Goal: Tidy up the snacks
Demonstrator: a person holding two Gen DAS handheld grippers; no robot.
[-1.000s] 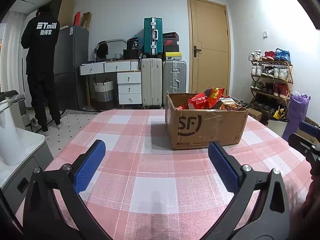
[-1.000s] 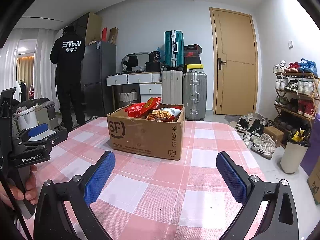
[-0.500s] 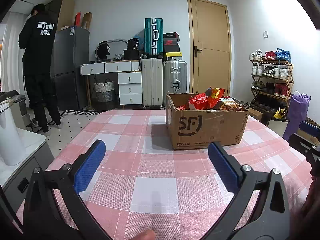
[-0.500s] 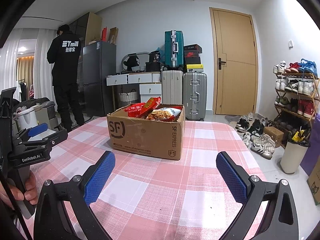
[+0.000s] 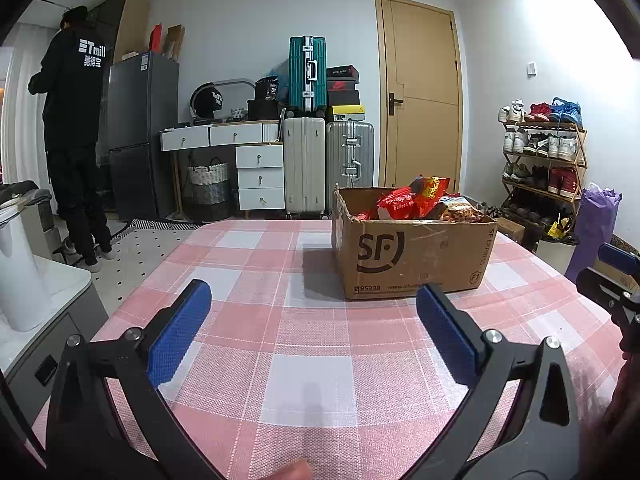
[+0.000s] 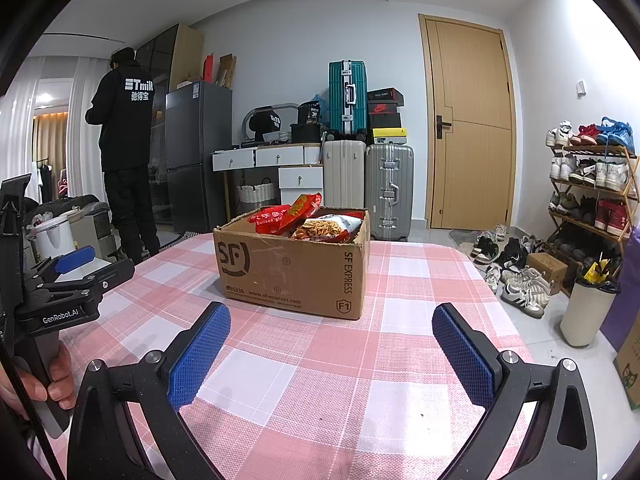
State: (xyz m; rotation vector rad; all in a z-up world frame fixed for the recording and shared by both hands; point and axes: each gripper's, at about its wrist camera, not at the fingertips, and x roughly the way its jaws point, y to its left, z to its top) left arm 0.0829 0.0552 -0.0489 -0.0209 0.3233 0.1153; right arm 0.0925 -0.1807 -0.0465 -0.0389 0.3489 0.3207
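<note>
A brown cardboard box marked SF stands on the pink checked tablecloth. Red and orange snack bags stick out of its open top. My left gripper hovers open over the cloth, short of the box and a little left of it, with nothing between its blue pads. My right gripper is open too, empty, just in front of the box. The left gripper, held by a hand, also shows at the left edge of the right wrist view.
A person in black stands with their back turned near a grey fridge. Suitcases, a white drawer unit and a door line the far wall. A shoe rack stands right, a white appliance left.
Both grippers and the box stay where they were. The person in black has shifted a little at the fridge.
</note>
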